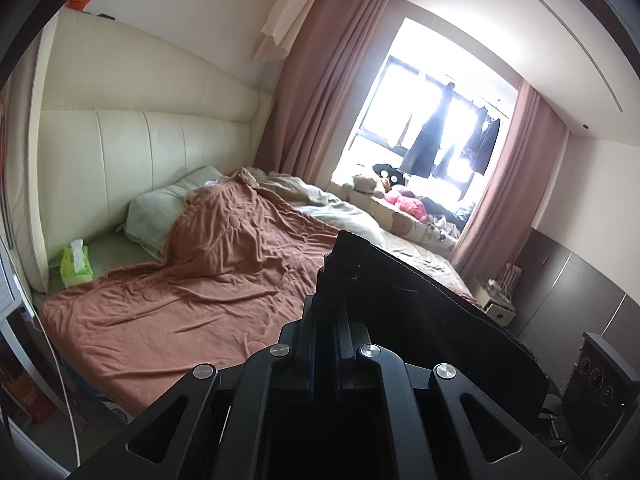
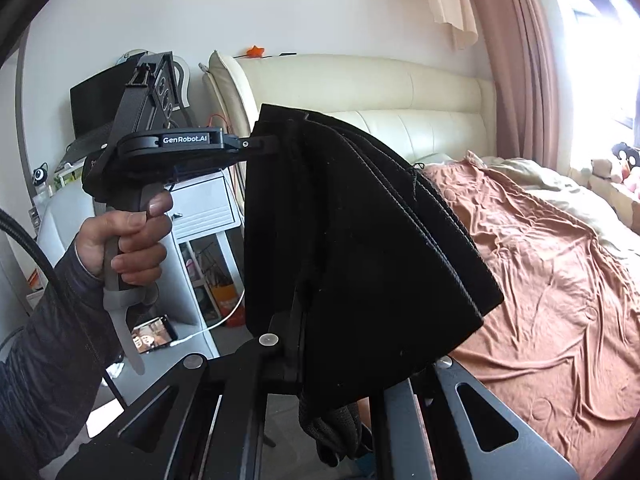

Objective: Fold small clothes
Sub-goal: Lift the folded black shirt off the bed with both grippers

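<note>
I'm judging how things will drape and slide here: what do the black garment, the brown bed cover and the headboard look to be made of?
Black garment: matte woven or knit cloth, probably fairly thick; it hangs in stiff layered folds with stitched edges. Brown bed cover: thin, soft fabric, perhaps jersey or microfibre, with many fine wrinkles. Headboard: cream leather or imitation leather, with a smooth sheen and padded seamed panels.
</note>
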Motion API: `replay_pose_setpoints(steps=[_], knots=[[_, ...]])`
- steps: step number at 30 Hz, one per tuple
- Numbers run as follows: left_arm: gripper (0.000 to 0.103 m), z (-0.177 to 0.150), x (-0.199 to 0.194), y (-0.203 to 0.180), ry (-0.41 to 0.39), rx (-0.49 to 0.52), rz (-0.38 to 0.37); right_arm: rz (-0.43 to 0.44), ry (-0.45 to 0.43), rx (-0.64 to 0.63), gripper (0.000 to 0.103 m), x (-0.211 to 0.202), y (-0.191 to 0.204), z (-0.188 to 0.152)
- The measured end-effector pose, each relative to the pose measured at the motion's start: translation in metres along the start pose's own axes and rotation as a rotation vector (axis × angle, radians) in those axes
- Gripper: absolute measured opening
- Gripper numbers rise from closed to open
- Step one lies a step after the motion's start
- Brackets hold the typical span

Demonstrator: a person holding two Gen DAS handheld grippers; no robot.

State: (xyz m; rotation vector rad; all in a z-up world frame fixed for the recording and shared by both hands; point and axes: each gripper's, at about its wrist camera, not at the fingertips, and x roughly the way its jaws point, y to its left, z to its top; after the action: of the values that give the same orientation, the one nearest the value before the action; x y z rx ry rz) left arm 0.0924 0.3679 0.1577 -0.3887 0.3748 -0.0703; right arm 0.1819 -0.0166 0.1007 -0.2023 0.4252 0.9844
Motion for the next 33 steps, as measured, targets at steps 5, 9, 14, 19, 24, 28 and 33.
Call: replay_pose_setpoints(steps=[5,9,14,19,24,28,33], knots=[[0.006,0.009,0.021,0.042,0.01,0.026,0.045,0.007,-0.005,0.009,0.005,0.048,-0.019,0.008],[0.006,0.013,0.04,0.084,0.02,-0.003,0.061,0.02,0.017,0.007,0.005,0.092,-0.03,0.011],[0.006,0.01,0.055,0.129,0.019,-0.049,0.074,0.038,0.047,-0.008,0.005,0.143,-0.036,0.016],[0.006,0.009,0.072,0.168,0.029,-0.092,0.107,0.063,0.068,-0.006,0.005,0.188,-0.039,0.021],[0.006,0.014,0.086,0.196,0.046,-0.103,0.147,0.103,0.086,0.012,0.005,0.223,-0.036,0.033],[0.006,0.017,0.102,0.223,0.061,-0.136,0.184,0.137,0.11,0.035,0.006,0.243,-0.03,0.032],[0.006,0.011,0.139,0.255,0.096,-0.172,0.231,0.124,0.139,0.026,0.006,0.282,-0.045,0.029]])
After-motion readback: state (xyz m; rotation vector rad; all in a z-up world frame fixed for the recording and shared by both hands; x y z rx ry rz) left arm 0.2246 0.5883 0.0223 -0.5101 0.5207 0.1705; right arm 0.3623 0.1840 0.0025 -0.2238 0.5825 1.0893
